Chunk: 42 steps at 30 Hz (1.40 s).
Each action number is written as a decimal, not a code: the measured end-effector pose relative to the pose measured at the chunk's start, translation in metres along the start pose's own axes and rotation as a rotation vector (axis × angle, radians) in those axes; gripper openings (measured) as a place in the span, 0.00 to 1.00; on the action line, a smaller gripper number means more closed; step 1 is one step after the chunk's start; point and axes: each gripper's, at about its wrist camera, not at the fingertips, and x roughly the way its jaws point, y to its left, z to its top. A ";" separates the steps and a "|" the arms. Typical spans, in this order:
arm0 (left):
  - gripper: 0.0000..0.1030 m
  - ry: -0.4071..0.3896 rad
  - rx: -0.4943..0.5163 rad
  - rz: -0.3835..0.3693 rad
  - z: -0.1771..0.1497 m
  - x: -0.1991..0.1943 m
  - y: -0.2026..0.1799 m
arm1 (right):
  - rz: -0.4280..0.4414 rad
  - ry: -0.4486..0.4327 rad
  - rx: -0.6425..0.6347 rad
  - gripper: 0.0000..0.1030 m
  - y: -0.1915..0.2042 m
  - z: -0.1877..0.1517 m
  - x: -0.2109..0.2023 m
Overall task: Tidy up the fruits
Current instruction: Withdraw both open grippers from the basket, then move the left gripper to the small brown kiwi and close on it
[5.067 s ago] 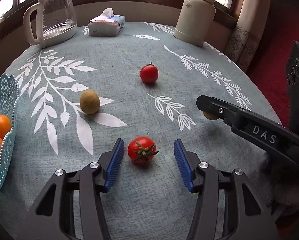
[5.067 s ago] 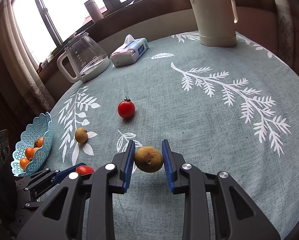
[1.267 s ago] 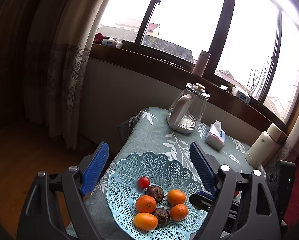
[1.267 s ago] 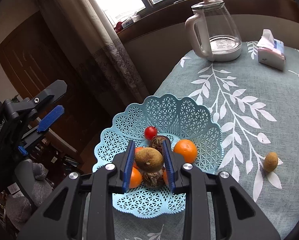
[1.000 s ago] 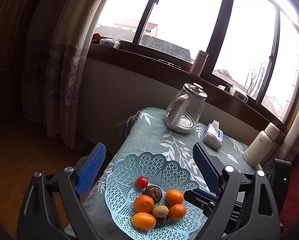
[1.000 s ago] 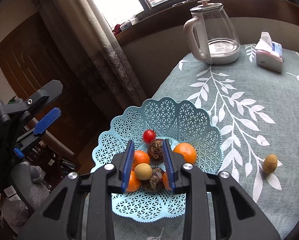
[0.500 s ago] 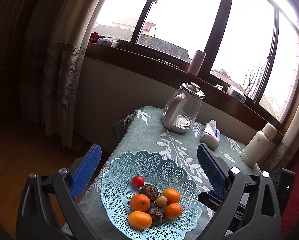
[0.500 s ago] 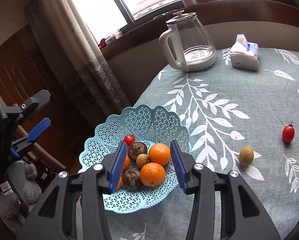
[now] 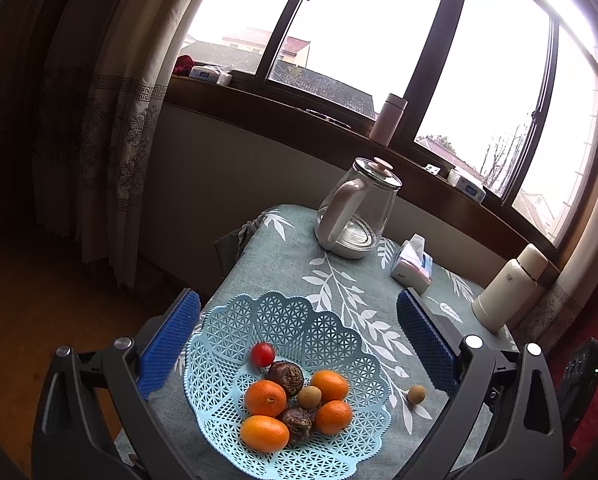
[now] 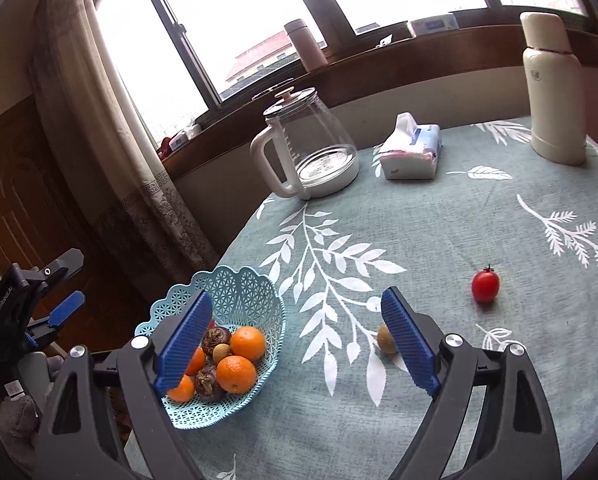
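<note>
— Where does the fruit sit?

— Most of it is heaped in the pale blue lattice plastic basket with a scalloped rim (image 9: pixel 235 320), which stands at the near left edge of the round table under a grey-green cloth printed with white leaves (image 10: pixel 439 216). The basket's outer rim comes about level with the table's edge, with the dark floor below. Inside lie four oranges (image 9: pixel 266 398), two dark brown wrinkled fruits (image 9: pixel 286 373), a small tan round fruit (image 9: pixel 309 397) wedged among them, and a small red tomato (image 9: pixel 263 354) at the back.

— And outside the basket?

— A second small brownish round fruit (image 9: pixel 416 394) lies on the cloth just beside the basket's right rim. A red cherry tomato with a stem (image 10: pixel 485 286) sits well apart from it, toward the middle of the table, with bare cloth all around.

— The claws?

— The left gripper (image 9: pixel 297 344) hangs above the basket with its blue pads spread wide, holding nothing. The right gripper (image 10: pixel 295 342) is also released and empty; its left pad overlaps the basket in view, and its right pad partly hides the brownish fruit.

— How much room is there?

— The far edge is lined: a clear glass kettle with a white handle (image 10: pixel 307 152), a soft tissue pack (image 10: pixel 411 154) and a cream thermos flask (image 10: pixel 555 92). Between those and the basket the cloth is open.
</note>
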 end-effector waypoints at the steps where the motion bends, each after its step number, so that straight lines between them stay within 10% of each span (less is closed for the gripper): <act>1: 0.97 0.000 0.002 -0.002 0.000 0.000 -0.001 | -0.009 -0.011 0.007 0.84 -0.005 0.001 -0.004; 42: 0.97 0.049 0.215 -0.083 -0.037 0.008 -0.081 | -0.373 -0.214 0.016 0.88 -0.091 0.002 -0.060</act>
